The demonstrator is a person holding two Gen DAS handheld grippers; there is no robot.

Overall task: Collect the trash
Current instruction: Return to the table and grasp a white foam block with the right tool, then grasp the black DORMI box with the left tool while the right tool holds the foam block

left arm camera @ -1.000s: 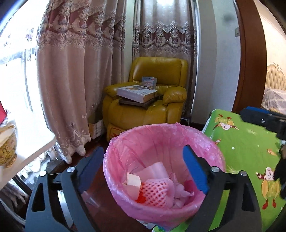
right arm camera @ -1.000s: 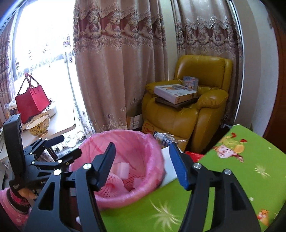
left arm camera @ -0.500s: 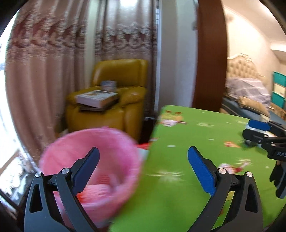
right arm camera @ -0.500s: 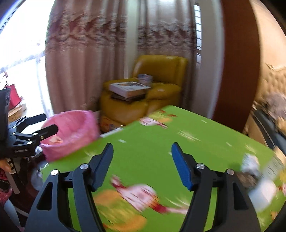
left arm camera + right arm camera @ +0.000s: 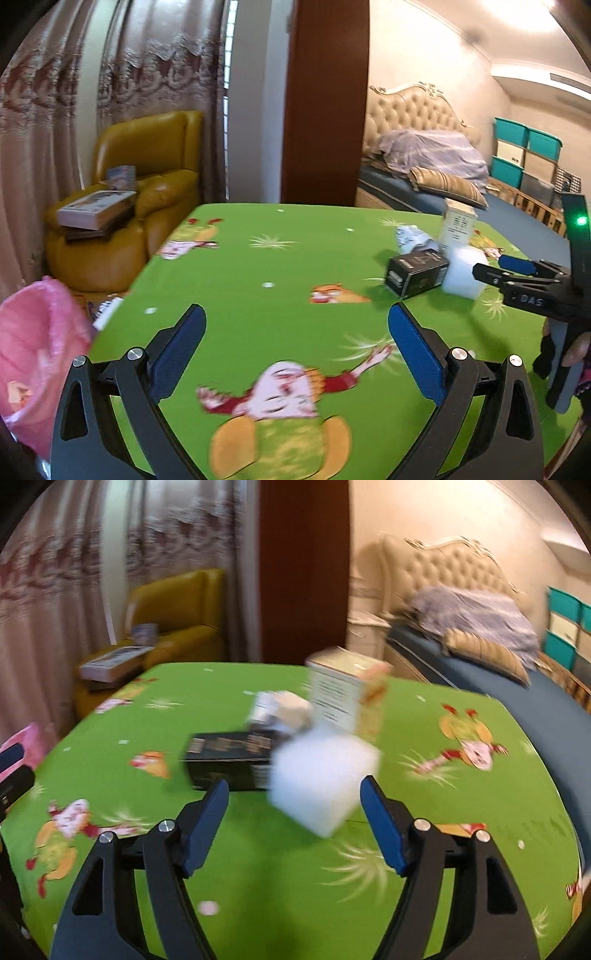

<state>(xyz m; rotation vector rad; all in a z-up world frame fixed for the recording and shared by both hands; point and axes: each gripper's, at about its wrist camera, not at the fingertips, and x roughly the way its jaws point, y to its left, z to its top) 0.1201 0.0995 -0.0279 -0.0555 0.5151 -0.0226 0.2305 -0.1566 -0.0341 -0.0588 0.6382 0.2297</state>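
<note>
**A:** Since half a second ago you have swung both grippers away from the pink bin [image 5: 35, 354]; it has slid to the lower left edge of the left view, and the green cloth [image 5: 280, 295] now fills the middle of both pictures.

**B:** Where is the trash?

**A:** In a cluster on the cloth, at the middle right of the left view and dead centre of the right one. A white foam block [image 5: 323, 779] lies nearest your right gripper [image 5: 293, 825], just ahead of the fingertips and partly between them, though not touching either as far as the blur lets me see. A black box [image 5: 229, 755] lies on its side, touching the block's left face. Behind them a tall white carton [image 5: 341, 698] stands upright, with crumpled paper [image 5: 279, 710] to its left.

**B:** And the grippers?

**A:** Your right gripper's fingers are spread wide, holding nothing. Your left gripper [image 5: 295, 349] is also spread wide over bare cloth at the bottom of its view, well apart from the cluster.

**B:** Anything in the way?

**A:** The black box crowds the block's left side, beside your left finger's path. A yellow armchair [image 5: 140, 206] with books sits at the left, a bed [image 5: 424, 162] at the upper right.
</note>
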